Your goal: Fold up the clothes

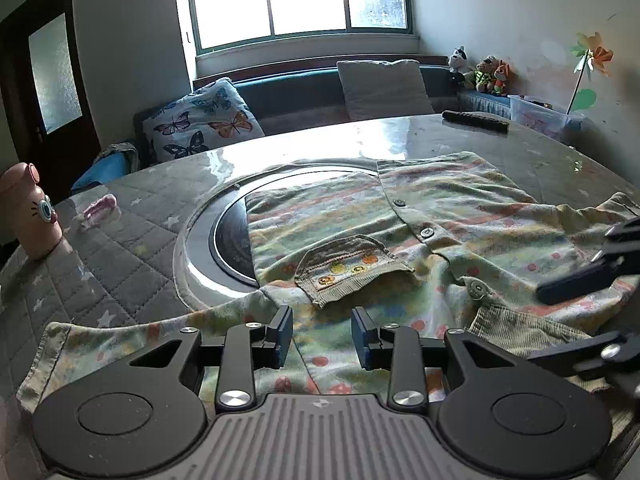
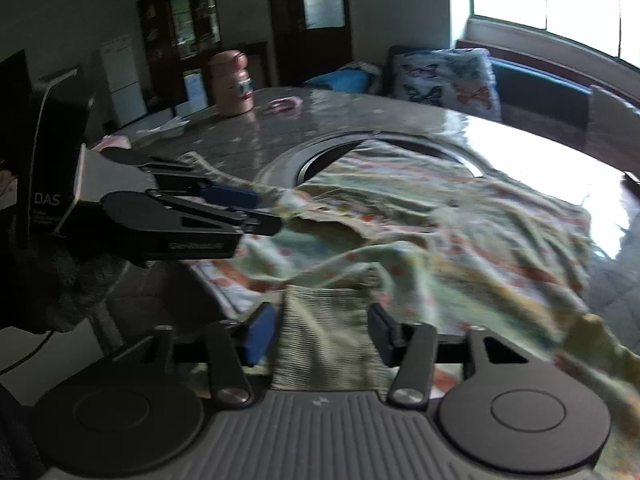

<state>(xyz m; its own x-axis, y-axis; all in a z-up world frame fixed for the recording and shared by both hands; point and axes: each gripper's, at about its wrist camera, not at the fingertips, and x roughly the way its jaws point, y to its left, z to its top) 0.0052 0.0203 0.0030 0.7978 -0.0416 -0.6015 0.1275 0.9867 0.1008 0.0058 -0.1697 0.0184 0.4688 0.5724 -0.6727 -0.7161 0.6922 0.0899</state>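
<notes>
A small patterned button-up shirt (image 1: 440,216) with dots, a knitted pocket (image 1: 348,268) and a ribbed collar lies spread on the round table. My left gripper (image 1: 322,338) is open, just above the shirt's near part, with cloth below the gap. In the right wrist view the shirt (image 2: 460,216) looks rumpled. My right gripper (image 2: 322,330) is open with the ribbed green collar band (image 2: 324,332) lying between its fingers. The left gripper (image 2: 256,208) shows there at the left, over the shirt's edge. The right gripper (image 1: 592,276) shows at the right edge of the left view.
The table (image 1: 132,240) has a quilted grey cover and a round recessed hob (image 1: 224,236) partly under the shirt. A pink bottle (image 1: 28,216) and pink wrapper (image 1: 100,208) sit at the left, a dark remote (image 1: 476,120) at the far edge. A bench with cushions lies beyond.
</notes>
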